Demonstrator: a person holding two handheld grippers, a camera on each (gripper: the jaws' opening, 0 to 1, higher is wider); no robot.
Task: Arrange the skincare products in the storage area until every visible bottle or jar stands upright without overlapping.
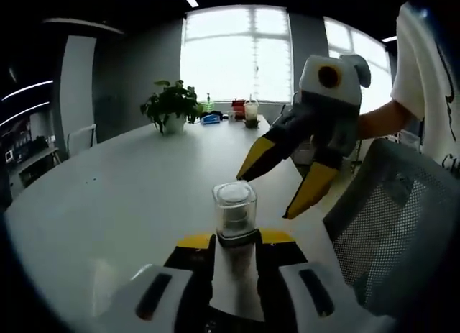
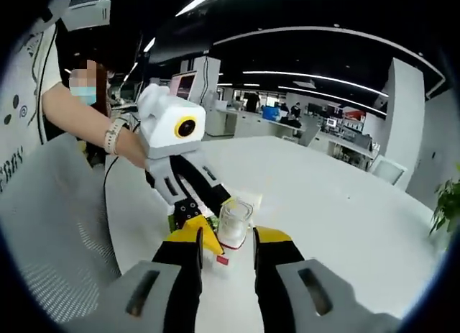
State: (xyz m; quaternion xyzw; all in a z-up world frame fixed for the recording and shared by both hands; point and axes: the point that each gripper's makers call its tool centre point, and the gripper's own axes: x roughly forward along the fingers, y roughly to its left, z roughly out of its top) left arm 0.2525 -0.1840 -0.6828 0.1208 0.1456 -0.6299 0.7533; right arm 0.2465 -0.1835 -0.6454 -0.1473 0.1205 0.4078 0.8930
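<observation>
Clear jar [image 1: 235, 211] upright on white table [image 1: 108, 196], pinched by left gripper [image 1: 235, 239] jaws, right gripper [image 1: 277, 193] jaws spread beside it

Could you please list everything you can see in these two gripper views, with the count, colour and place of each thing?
Jar: one, clear with a clear lid, upright on the table between the left gripper's jaws.
Table: one, white, under both grippers.
Potted plant: one, green in a white pot, at the table's far end by the window.
Small items: several, red, blue and green, beside the plant; too small to tell.
Mesh chair: one, grey, beside the table.
Small red piece: one, on the table by the jar.
Person's arm: one, white sleeve, wristband.
Left gripper: one, white with yellow tips, around the jar.
Right gripper: one, same colours, open just short of the jar.
</observation>
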